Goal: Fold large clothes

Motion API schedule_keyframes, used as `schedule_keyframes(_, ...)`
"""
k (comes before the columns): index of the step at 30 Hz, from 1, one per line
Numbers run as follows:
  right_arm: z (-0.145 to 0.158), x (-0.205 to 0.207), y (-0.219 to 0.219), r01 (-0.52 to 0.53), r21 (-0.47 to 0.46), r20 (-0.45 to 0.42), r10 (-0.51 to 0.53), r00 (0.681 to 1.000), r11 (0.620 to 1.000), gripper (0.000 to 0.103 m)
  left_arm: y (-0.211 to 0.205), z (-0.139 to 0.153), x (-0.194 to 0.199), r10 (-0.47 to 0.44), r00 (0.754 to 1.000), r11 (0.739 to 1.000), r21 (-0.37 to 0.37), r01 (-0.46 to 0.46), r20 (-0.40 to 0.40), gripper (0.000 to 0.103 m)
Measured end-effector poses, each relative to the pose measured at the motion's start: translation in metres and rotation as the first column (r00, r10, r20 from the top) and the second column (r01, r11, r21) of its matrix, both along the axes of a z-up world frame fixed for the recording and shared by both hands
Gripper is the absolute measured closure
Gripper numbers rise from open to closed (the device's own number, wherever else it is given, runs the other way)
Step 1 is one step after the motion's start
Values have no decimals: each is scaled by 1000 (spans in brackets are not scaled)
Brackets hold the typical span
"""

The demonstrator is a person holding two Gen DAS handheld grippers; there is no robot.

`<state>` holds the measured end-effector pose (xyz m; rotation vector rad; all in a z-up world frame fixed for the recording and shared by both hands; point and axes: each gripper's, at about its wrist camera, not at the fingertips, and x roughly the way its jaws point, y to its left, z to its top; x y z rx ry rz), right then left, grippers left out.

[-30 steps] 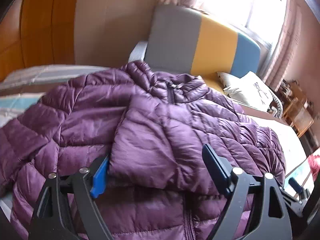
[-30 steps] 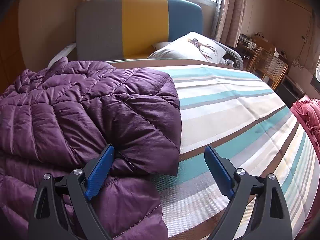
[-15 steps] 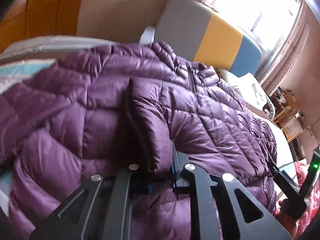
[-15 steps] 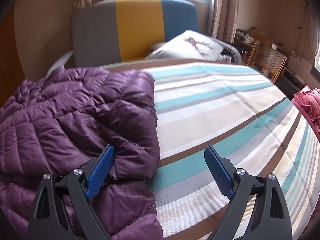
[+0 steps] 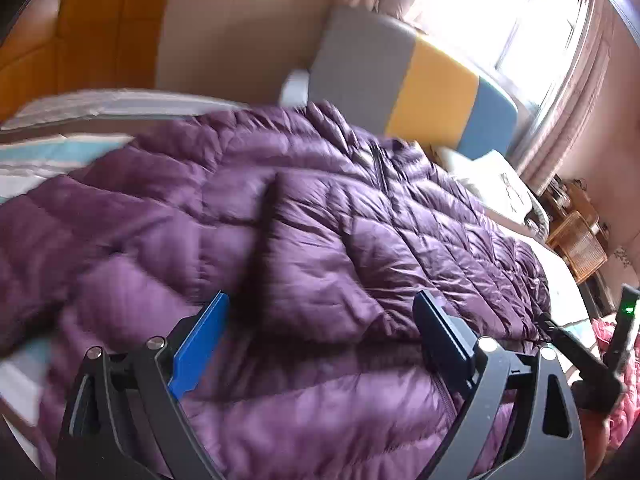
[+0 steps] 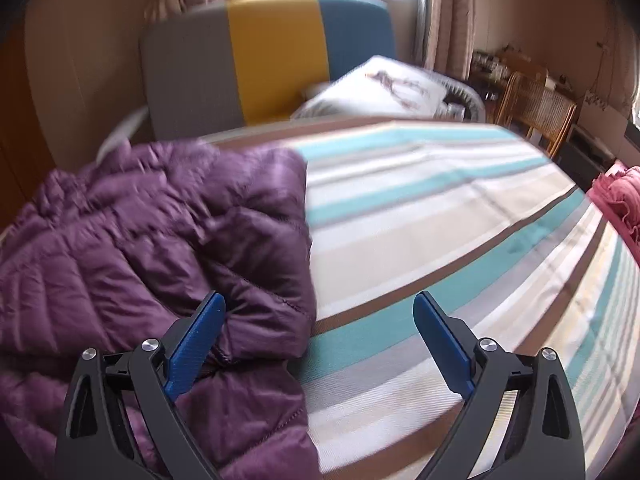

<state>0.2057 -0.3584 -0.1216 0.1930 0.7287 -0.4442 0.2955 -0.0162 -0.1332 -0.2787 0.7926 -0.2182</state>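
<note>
A purple quilted puffer jacket (image 5: 400,220) lies spread on the striped bed. One sleeve (image 5: 316,276) is folded across its front. My left gripper (image 5: 320,332) hovers low over the jacket with its jaws opening wide. The sleeve's end lies between them, and neither pad presses on it. In the right wrist view the jacket (image 6: 140,240) fills the left half. My right gripper (image 6: 320,332) stands open at the jacket's right edge. Its left blue finger (image 6: 196,340) is against a folded cuff, its right finger over bare sheet.
The striped bedsheet (image 6: 460,240) spreads out to the right of the jacket. A grey, yellow and blue headboard (image 6: 272,56) and a white pillow (image 6: 380,88) are at the far end. Pink fabric (image 6: 620,196) lies at the right edge, a wicker chair (image 6: 536,112) behind it.
My left gripper went from open to shut on the folded sleeve, and now stands open again, shifted across the jacket. In the right view the jacket's edge has drawn leftward.
</note>
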Motion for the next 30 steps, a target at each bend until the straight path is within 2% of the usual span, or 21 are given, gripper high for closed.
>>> schedule_keyframes(2, 9, -9, 8, -18, -26, 11, 18, 1000, 1000, 9, 13, 2, -6, 10, 1000, 1000, -20, -11, -14, 10)
schedule_keyframes(6, 20, -29, 37, -139, -88, 17, 141, 990, 986, 9, 55, 5, -26, 114, 993, 993, -11, -114, -10, 8)
schedule_keyframes(11, 13, -36, 65, -251, -145, -3, 253, 967, 957, 9, 99, 0, -46, 236, 972, 971, 43, -236, 5, 8)
schedule_keyframes(14, 7, -32, 72, -280, -166, -37, 278, 960, 945, 9, 126, -3, -60, 297, 955, 955, 20, -297, -15, 8)
schedule_keyframes(20, -8, -18, 67, -277, -133, -116, 263, 958, 952, 9, 177, -7, -88, 441, 897, 898, 1, -441, -17, 8)
schedule_keyframes(26, -11, -20, 64, -274, -110, -110, 262, 959, 955, 9, 215, -15, -106, 541, 841, 841, 8, -541, -20, 9)
schedule_keyframes(30, -11, -21, 63, -274, -107, -105, 263, 959, 956, 9, 240, -19, -124, 629, 777, 776, -28, -630, -26, 13)
